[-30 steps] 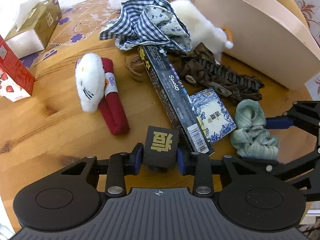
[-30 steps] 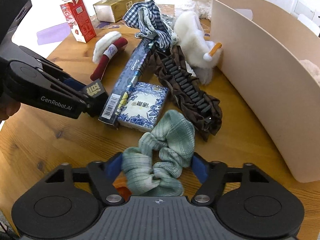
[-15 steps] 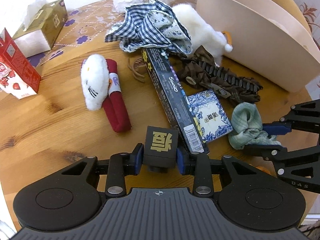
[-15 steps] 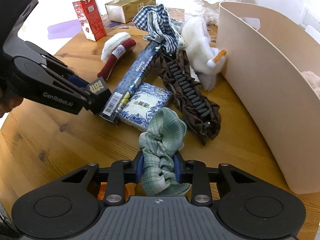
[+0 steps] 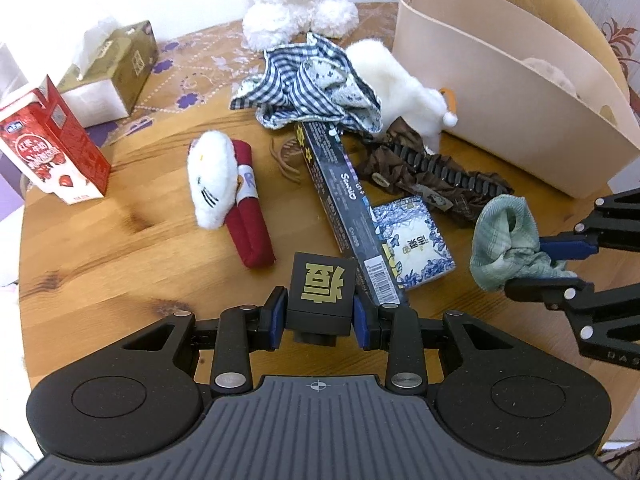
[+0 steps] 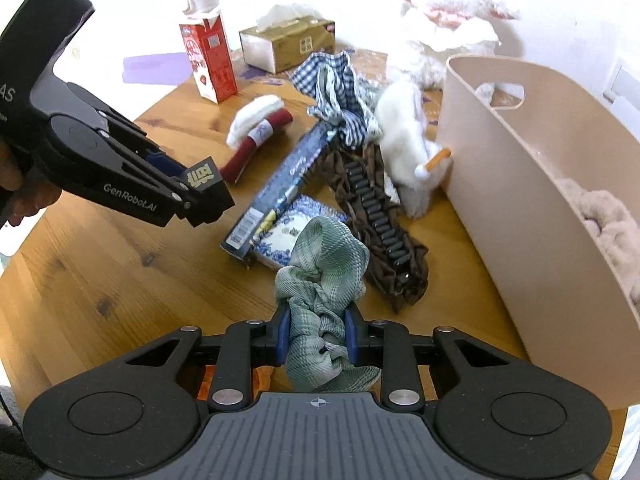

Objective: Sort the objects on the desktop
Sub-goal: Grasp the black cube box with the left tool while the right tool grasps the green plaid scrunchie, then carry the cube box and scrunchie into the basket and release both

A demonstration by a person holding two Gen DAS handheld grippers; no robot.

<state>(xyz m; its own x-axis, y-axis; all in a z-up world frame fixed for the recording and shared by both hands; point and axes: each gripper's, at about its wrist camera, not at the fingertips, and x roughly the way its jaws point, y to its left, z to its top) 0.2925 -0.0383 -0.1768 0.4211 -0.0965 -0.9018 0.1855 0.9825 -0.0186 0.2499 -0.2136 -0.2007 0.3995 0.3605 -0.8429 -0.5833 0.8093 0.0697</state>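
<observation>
My left gripper (image 5: 319, 314) is shut on a small black cube with a gold character (image 5: 323, 285), held above the wooden table (image 5: 100, 264). The same cube (image 6: 206, 188) shows in the right wrist view, at the left gripper's tip. My right gripper (image 6: 316, 336) is shut on a pale green scrunchie (image 6: 326, 268), lifted off the table; that scrunchie (image 5: 506, 240) hangs at the right in the left wrist view. On the table lie a long dark box (image 5: 340, 204), a blue-patterned packet (image 5: 412, 240), a brown hair clip with frills (image 5: 432, 176) and a white plush with a red roll (image 5: 224, 188).
A beige bin (image 6: 532, 184) with something fluffy inside stands at the right. A checked cloth (image 5: 312, 88), a white plush toy (image 5: 400, 88), a red carton (image 5: 48, 148), a tissue box (image 5: 112, 72) and a large plush animal (image 6: 444, 28) crowd the far side.
My right gripper closed on the green scrunchie and lifted it off the table. My left gripper rose a little with the black cube still in it.
</observation>
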